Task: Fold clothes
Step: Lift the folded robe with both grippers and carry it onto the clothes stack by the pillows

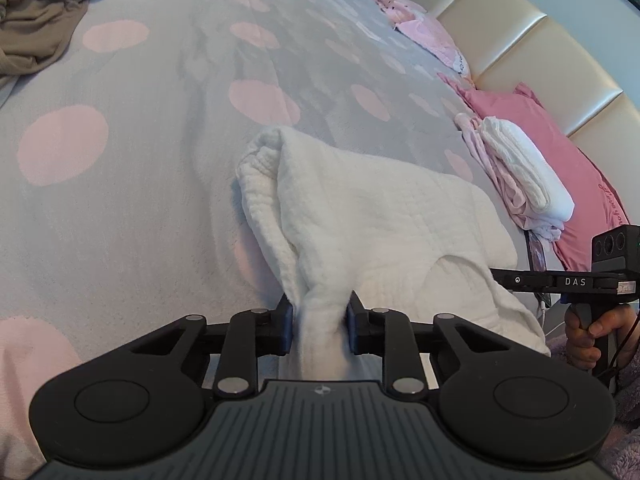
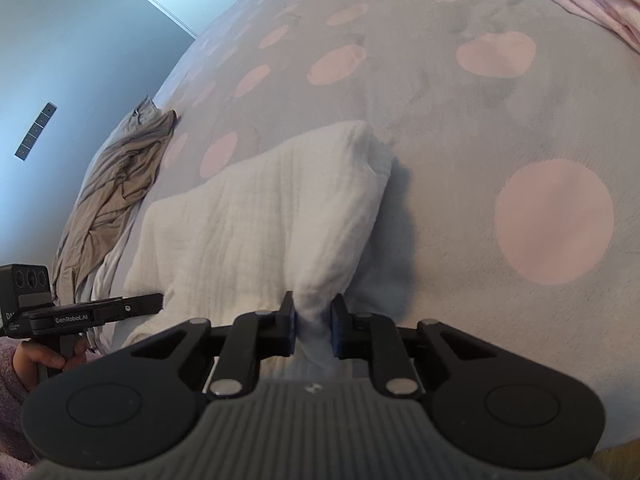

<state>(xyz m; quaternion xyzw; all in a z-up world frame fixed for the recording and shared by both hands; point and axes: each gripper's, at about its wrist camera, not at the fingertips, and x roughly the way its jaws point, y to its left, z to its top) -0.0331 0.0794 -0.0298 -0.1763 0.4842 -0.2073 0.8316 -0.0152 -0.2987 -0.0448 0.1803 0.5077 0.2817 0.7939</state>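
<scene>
A white crinkled cloth garment [image 1: 360, 216] lies partly folded on the grey bedspread with pink dots [image 1: 140, 128]. My left gripper [image 1: 321, 312] is shut on a bunched near corner of it, the fabric squeezed between both pads. In the right wrist view the same white garment [image 2: 256, 216] stretches off to the left, and my right gripper [image 2: 313, 316] is shut on its other near corner. Each gripper shows in the other's view, held by a hand: the right one [image 1: 568, 282] at the right edge, the left one [image 2: 92, 314] at the left edge.
A crumpled beige garment [image 1: 36, 28] lies at the far left of the bed [image 2: 116, 196]. A stack of folded white and pale pink clothes [image 1: 520, 172] rests by a pink pillow [image 1: 560, 160] against the cream padded headboard [image 1: 520, 48]. A fluffy lilac sleeve [image 2: 12, 368] shows at the edge.
</scene>
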